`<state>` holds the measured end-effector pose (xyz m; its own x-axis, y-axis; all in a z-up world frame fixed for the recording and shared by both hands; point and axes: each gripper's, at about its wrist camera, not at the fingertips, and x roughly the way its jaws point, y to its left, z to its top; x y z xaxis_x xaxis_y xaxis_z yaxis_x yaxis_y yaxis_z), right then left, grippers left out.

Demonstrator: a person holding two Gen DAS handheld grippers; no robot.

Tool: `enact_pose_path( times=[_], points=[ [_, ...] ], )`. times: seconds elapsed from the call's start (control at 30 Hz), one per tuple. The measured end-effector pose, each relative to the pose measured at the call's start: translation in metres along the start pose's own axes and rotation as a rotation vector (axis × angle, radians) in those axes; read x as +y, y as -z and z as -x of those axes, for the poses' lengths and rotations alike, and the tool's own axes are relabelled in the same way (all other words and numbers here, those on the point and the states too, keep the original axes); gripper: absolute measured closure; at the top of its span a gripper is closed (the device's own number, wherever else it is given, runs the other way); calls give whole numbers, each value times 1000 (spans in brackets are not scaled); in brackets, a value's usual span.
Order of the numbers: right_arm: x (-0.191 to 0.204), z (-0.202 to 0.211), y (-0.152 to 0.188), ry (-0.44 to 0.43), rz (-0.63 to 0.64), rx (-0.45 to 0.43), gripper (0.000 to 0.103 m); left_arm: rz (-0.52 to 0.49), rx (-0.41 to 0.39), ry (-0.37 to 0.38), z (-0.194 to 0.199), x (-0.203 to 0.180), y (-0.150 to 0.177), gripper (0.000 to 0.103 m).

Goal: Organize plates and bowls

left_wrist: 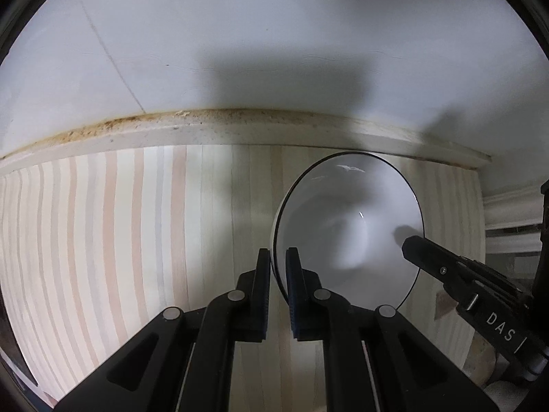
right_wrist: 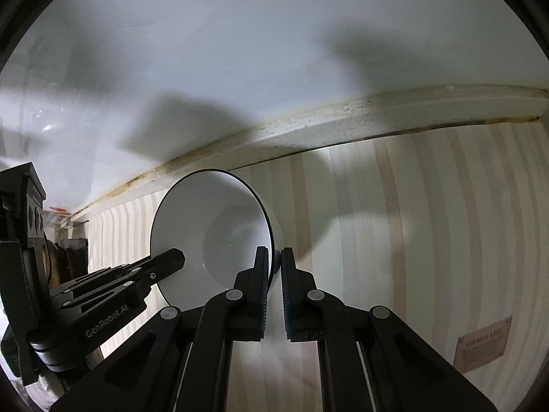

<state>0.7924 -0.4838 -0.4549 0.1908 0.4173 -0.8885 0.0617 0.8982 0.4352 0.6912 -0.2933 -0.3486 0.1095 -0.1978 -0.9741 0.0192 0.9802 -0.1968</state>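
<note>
While both grippers pinch the same bowl, the biggest thing in view is the striped surface [left_wrist: 113,233], pale wood-tone bands running up to a stained white ledge [left_wrist: 212,127] at the foot of the wall [left_wrist: 274,34]. Risk 1: the surface looks smooth, so a dropped bowl would probably slide or roll toward that ledge.

White bowl [left_wrist: 346,226], thin dark rim line, sits near the ledge with its mouth turned toward the cameras. It appears tilted rather than flat; whether its base is clear of the surface I cannot tell.

Left gripper [left_wrist: 278,257]: jaws narrow, clamped across the rim on 1 side, 1 pad inside the bowl, 1 outside. Right gripper [right_wrist: 273,257]: likewise narrow and closed on the opposite rim; in the left wrist view its finger reaches in over the far edge.

Risk 2: glazed ceramic held only at 2 thin rim points. If the hands move apart or at different rates, 1 grip likely slips off and the bowl pivots on the other.

Risk 3: squeezing or twisting the rim unevenly could chip it, judging by how little wall each pad covers.

Small label [right_wrist: 483,343] lies on the surface at the right, well apart, no hazard.
</note>
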Motion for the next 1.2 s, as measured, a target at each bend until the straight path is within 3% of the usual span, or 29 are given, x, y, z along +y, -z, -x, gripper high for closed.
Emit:
enact_pose_path(
  times=[0.37,0.6,0.87,1.2],
  points=[
    [19,69,67,1,32,-58,94,-92,-67,16,76,-9,50,95],
    [21,115,126,-8,-3,-100,94,-154,-78,36,97,-26,97,95],
    [3,146,193,6,-58,-127,94,-189,-19,73,90,-29,149,94],
    [-22,130,249,19,-110,-69,94,-248,59,52,64,-34,182,95]
  ],
)
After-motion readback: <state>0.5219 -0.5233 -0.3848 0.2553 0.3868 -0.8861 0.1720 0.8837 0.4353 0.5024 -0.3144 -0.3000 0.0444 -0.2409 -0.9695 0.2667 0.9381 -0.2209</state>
